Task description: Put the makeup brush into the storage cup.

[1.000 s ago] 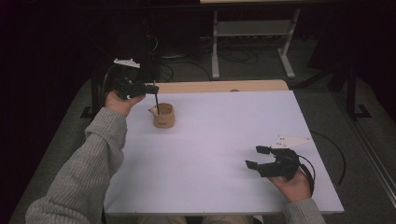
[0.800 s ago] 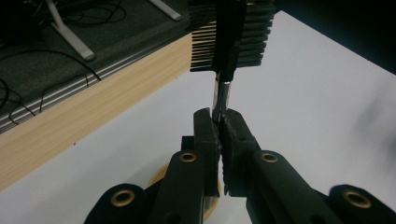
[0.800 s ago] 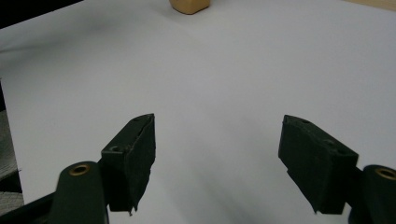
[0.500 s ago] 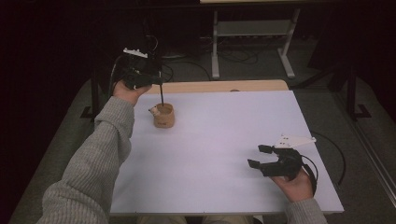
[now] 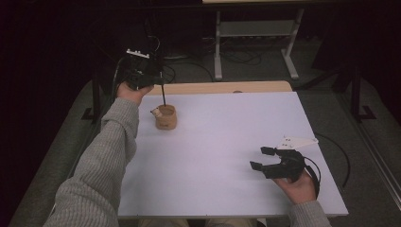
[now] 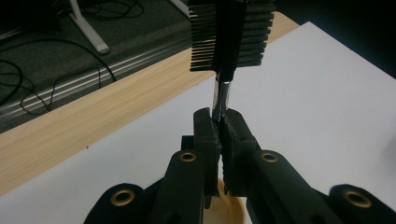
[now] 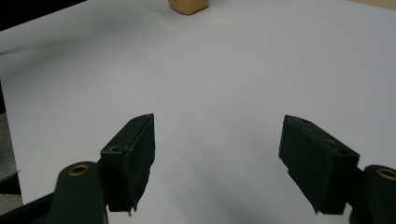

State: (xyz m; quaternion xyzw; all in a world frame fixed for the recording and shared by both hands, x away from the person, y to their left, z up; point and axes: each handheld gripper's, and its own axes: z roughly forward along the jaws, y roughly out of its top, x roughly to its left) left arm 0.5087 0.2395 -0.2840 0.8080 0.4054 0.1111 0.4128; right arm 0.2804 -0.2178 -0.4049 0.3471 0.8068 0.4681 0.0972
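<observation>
High view: the left gripper point(image 5: 153, 81) is clamped on a black brush point(image 6: 232, 35) by its thin handle, over the tan cup point(image 5: 166, 117) at the white table's point(image 5: 227, 142) far-left corner. Right gripper point(image 5: 261, 158) — jaws spread wide, nothing between them — rests near the table's front right.

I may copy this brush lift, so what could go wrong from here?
The left claw pinches only the brush's thin metal stem, with the heavy bristle head far beyond it, so it may swivel or slip. The brush end hangs just above the wooden cup; a sideways swing might tip the cup.
</observation>
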